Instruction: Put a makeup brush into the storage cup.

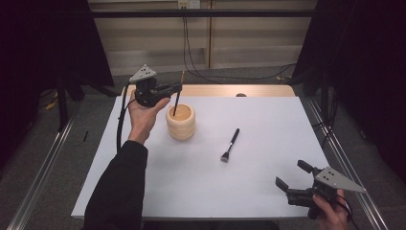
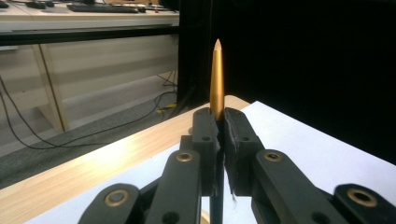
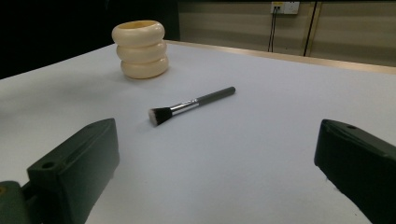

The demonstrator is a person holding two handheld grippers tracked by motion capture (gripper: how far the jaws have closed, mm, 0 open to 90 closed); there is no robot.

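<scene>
right tool (image 1: 290, 178) spread | left tool (image 1: 180, 87) pinching brush (image 1: 178, 98) over holder (image 1: 180, 122)

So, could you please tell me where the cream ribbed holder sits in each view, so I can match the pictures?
High view: the holder stands left of centre on the white table, under the left gripper.
Left gripper view: not in it.
Right gripper view: the holder stands upper left, beyond the open jaws.
Shared landmark: the makeup brush lying to the holder's right in both.
</scene>
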